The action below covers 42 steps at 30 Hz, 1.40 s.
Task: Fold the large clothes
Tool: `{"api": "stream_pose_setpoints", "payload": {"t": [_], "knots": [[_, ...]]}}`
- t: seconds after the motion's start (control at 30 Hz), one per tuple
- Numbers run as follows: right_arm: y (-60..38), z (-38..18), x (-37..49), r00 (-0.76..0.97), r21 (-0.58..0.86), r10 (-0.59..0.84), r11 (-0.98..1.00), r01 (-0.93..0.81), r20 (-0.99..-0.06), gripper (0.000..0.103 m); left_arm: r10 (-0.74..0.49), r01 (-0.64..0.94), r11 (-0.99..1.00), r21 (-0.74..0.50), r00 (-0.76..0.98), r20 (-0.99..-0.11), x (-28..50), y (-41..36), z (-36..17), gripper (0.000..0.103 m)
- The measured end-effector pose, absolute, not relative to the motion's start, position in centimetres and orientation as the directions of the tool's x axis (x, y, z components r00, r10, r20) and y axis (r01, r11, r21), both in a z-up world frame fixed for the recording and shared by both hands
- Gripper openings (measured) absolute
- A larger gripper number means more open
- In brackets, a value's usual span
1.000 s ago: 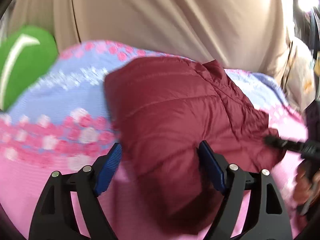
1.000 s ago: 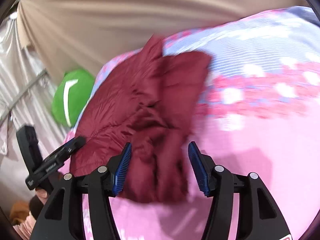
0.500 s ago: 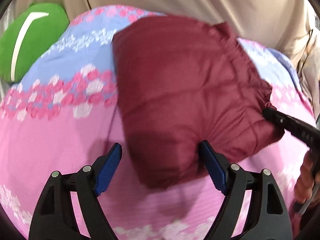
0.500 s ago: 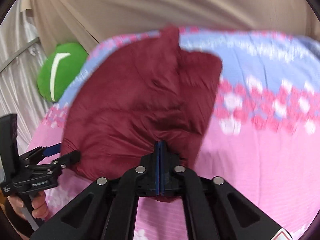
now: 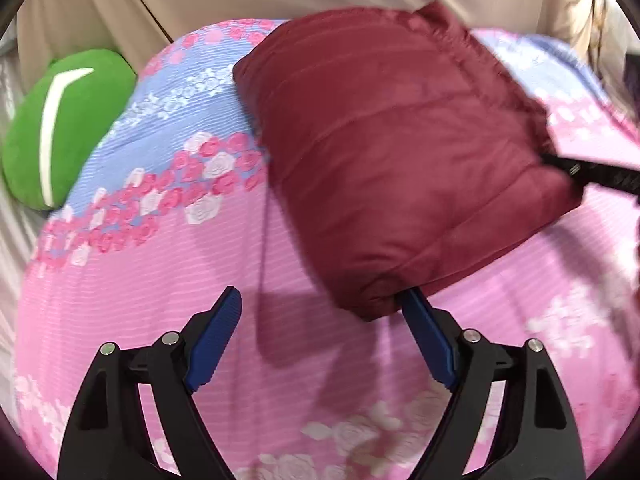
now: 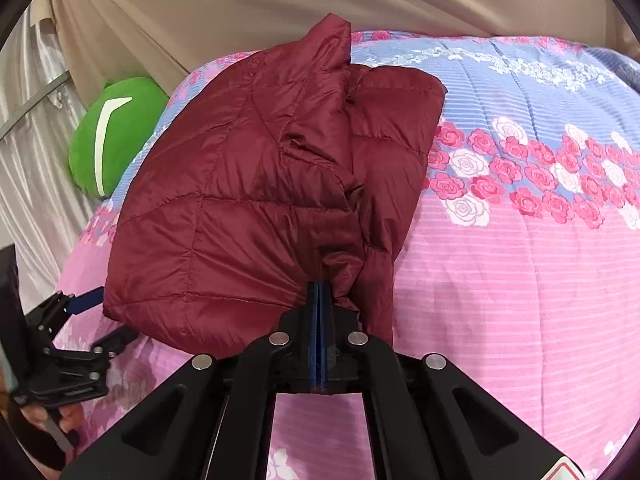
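Observation:
A maroon quilted jacket (image 5: 392, 152) lies folded into a thick bundle on the pink and blue rose-print quilt (image 5: 132, 280). In the right wrist view the jacket (image 6: 240, 200) fills the middle, and my right gripper (image 6: 319, 290) is shut on its bunched near edge. From the left wrist view the right gripper (image 5: 576, 170) reaches in at the jacket's right side. My left gripper (image 5: 320, 320) stands open just short of the jacket's near corner, which brushes its right fingertip (image 5: 412, 304); nothing lies between the pads. The left gripper (image 6: 100, 320) also shows at the lower left.
A green cushion (image 5: 60, 128) with a white stripe sits at the quilt's far left edge. Beige curtain (image 6: 240, 8) hangs behind the bed and silvery drapes (image 6: 28, 140) at the left. A hand (image 6: 44, 420) holds the left gripper's handle.
The right gripper's jaws closed on the jacket's near edge. The left gripper drew back and tilted down, so the jacket no longer sits between its fingers.

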State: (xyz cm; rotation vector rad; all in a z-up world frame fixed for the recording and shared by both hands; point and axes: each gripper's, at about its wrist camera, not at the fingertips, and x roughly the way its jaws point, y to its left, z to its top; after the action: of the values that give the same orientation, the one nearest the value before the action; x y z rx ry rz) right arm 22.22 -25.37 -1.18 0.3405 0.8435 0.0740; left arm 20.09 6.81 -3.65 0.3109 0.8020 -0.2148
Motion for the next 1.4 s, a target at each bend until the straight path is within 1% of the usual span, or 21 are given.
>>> {"api": "stream_pose_setpoints", "payload": {"t": [0.03, 0.07, 0.13, 0.17, 0.23, 0.33, 0.43, 0.5, 0.67, 0.73, 0.8, 0.83, 0.87, 0.9, 0.93, 1.03, 1.17, 1.23, 1.33, 1.4], "knots": [[-25.4, -1.3, 22.3, 0.665, 0.330, 0.200, 0.941, 0.075, -0.719, 0.000, -0.040, 0.278, 0.937, 0.210, 0.685, -0.728, 20.5, 6.9, -4.0, 0.080], [-25.4, -1.3, 22.3, 0.666, 0.329, 0.196, 0.941, 0.079, -0.719, 0.000, -0.034, 0.264, 0.943, 0.203, 0.683, -0.730, 21.0, 7.3, -4.1, 0.080], [-25.4, -1.5, 22.3, 0.665, 0.320, 0.185, 0.944, 0.084, -0.723, 0.000, -0.066, 0.248, 0.960, 0.132, 0.655, -0.753, 22.1, 8.3, -4.1, 0.080], [-25.3, -1.6, 22.3, 0.664, 0.315, 0.181, 0.945, 0.086, -0.726, 0.000, -0.063, 0.236, 0.964, 0.123, 0.652, -0.755, 22.5, 8.6, -4.1, 0.080], [-25.1, -2.0, 22.5, 0.657, 0.310, 0.178, 0.947, 0.089, -0.733, 0.000, -0.009, 0.194, 0.967, 0.167, 0.678, -0.735, 23.2, 9.1, -4.3, 0.081], [-24.5, -2.4, 22.7, 0.658, 0.262, 0.134, 0.960, 0.100, -0.741, 0.000, -0.008, 0.181, 0.971, 0.157, 0.677, -0.736, 24.1, 9.1, -4.5, 0.081], [-23.5, -2.2, 22.7, 0.659, 0.183, 0.065, 0.977, 0.111, -0.749, 0.000, 0.028, 0.202, 0.950, 0.237, 0.704, -0.710, 24.6, 7.5, -4.4, 0.078], [-23.5, -2.1, 22.7, 0.658, 0.159, 0.042, 0.980, 0.120, -0.752, 0.000, 0.031, 0.209, 0.945, 0.252, 0.708, -0.705, 24.9, 6.9, -4.3, 0.077], [-25.7, -2.2, 24.0, 0.647, 0.166, 0.011, 0.970, 0.178, -0.762, 0.000, -0.029, 0.218, 0.961, 0.170, 0.692, -0.721, 25.8, 6.6, -4.5, 0.077], [-26.1, -1.8, 24.3, 0.646, 0.185, 0.029, 0.967, 0.175, -0.763, 0.000, -0.049, 0.209, 0.969, 0.130, 0.683, -0.729, 25.6, 6.9, -4.5, 0.076], [-26.3, -0.8, 23.4, 0.662, 0.222, 0.048, 0.958, 0.182, -0.748, 0.001, -0.061, 0.193, 0.977, 0.094, 0.669, -0.740, 25.0, 7.6, -4.0, 0.077], [-26.1, 0.1, 22.4, 0.682, 0.236, 0.056, 0.956, 0.175, -0.729, 0.006, -0.073, 0.187, 0.980, 0.074, 0.669, -0.739, 24.2, 8.0, -3.5, 0.079], [-25.8, 0.9, 21.3, 0.700, 0.235, 0.052, 0.958, 0.167, -0.712, 0.009, -0.080, 0.183, 0.981, 0.062, 0.678, -0.731, 23.2, 8.3, -2.9, 0.085], [-25.4, 1.6, 20.4, 0.713, 0.227, 0.043, 0.960, 0.165, -0.700, 0.016, -0.077, 0.173, 0.983, 0.060, 0.689, -0.720, 22.4, 8.4, -2.5, 0.089], [-24.9, 2.2, 19.3, 0.722, 0.216, 0.025, 0.961, 0.174, -0.692, 0.026, -0.064, 0.151, 0.987, 0.064, 0.713, -0.699, 21.0, 8.3, -1.8, 0.093], [-23.7, 2.6, 17.1, 0.728, 0.217, 0.000, 0.955, 0.204, -0.686, 0.041, -0.075, 0.150, 0.987, 0.057, 0.744, -0.664, 18.1, 7.0, -1.0, 0.096], [-21.8, 1.5, 15.0, 0.719, 0.160, -0.081, 0.952, 0.261, -0.691, 0.052, -0.088, 0.134, 0.991, 0.025, 0.770, -0.632, 15.7, 4.8, -1.5, 0.098], [-21.3, 0.7, 14.2, 0.712, 0.123, -0.131, 0.948, 0.293, -0.690, 0.057, -0.076, 0.120, 0.992, 0.027, 0.773, -0.629, 15.4, 4.0, -2.3, 0.098], [-20.8, -0.4, 13.2, 0.693, 0.058, -0.195, 0.944, 0.324, -0.694, 0.060, -0.041, 0.110, 0.991, 0.072, 0.779, -0.626, 15.0, 2.9, -3.7, 0.098], [-20.4, -1.2, 12.6, 0.684, 0.041, -0.209, 0.943, 0.330, -0.698, 0.062, -0.009, 0.088, 0.992, 0.095, 0.779, -0.627, 14.4, 2.5, -4.4, 0.098]]}}
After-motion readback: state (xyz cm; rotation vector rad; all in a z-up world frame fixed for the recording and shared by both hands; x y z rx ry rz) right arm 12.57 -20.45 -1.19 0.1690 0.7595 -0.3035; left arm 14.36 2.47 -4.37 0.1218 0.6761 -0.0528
